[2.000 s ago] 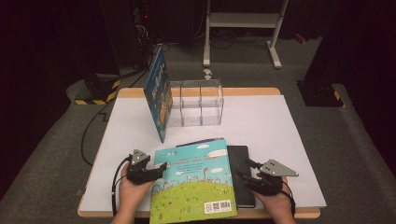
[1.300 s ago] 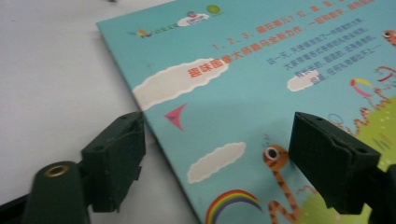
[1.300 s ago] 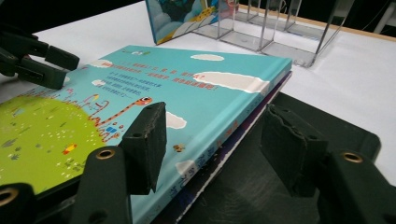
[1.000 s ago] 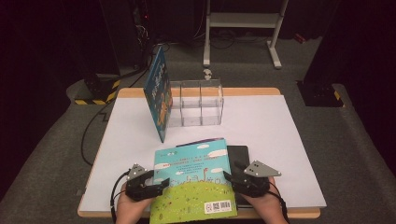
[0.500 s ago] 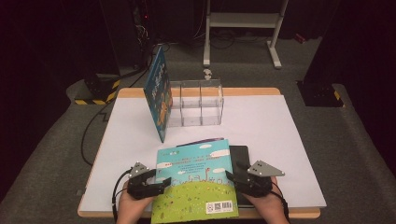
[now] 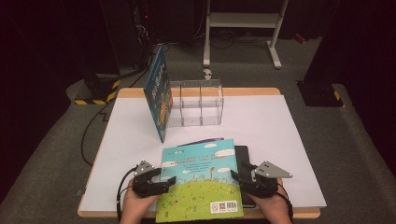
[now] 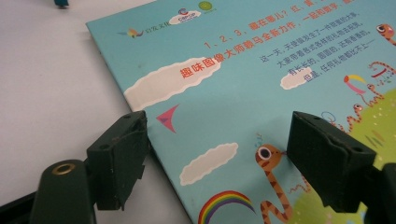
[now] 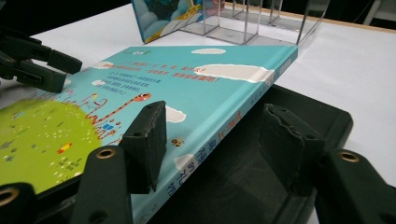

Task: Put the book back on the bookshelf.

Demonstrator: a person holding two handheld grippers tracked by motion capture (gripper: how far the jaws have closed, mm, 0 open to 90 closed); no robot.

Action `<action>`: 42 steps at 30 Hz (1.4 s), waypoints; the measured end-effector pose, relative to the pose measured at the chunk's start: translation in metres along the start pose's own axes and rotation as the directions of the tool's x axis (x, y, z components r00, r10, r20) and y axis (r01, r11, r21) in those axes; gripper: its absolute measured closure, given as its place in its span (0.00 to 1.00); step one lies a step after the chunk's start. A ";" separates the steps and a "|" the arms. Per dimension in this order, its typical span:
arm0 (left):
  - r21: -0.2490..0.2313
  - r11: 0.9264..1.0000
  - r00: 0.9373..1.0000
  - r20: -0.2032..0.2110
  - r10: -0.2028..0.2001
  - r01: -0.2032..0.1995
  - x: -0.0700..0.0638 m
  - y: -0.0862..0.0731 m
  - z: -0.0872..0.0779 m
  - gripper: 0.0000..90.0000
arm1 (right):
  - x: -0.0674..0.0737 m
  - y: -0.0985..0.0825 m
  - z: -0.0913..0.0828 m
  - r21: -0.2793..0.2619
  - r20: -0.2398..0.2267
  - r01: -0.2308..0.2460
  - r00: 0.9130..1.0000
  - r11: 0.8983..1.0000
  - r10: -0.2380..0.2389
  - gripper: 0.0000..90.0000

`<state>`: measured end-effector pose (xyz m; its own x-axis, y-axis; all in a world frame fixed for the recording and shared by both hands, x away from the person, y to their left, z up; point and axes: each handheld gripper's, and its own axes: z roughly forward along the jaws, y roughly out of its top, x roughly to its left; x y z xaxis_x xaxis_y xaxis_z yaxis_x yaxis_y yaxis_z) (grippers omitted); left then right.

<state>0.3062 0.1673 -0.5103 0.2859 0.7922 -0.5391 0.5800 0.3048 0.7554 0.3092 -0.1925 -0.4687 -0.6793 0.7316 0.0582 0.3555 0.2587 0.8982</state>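
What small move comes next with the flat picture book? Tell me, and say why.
Probably close both tongs on the picture book. The left tongs straddle its left edge and the right tongs straddle its spine edge, both open with pads not pressing, and the book lies partly on a black tray.

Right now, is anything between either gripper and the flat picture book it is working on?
Nothing visible. The left gripper straddles the book's left edge and the right gripper its spine side, jaws open around each edge.

Flat black tray [image 6: 242, 156] mostly hidden beneath teal picture book [image 6: 201, 179]; book's near edge cut off by frame bottom.
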 end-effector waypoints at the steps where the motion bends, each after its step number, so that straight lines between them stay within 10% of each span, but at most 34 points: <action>1: 0.005 1.000 1.000 0.002 0.008 -0.008 -0.001 0.000 0.001 0.23 | -0.001 0.000 -0.001 -0.002 0.005 0.000 1.000 1.000 0.000 0.46; 29: -0.081 0.987 0.987 0.068 0.145 -0.140 -0.035 0.009 0.017 0.32 | -0.030 -0.013 -0.013 0.003 0.090 -0.065 0.994 0.998 0.065 0.46; 42: -0.052 0.998 0.989 0.141 0.054 -0.047 -0.028 0.000 0.001 0.26 | -0.029 -0.018 -0.014 0.016 0.092 -0.093 0.992 0.996 0.091 0.46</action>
<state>0.2995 0.1444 -0.4954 0.4211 0.7253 -0.5447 0.5256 0.2943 0.7982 0.3136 -0.2270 -0.4803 -0.5817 0.8073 0.0994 0.4277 0.1997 0.8816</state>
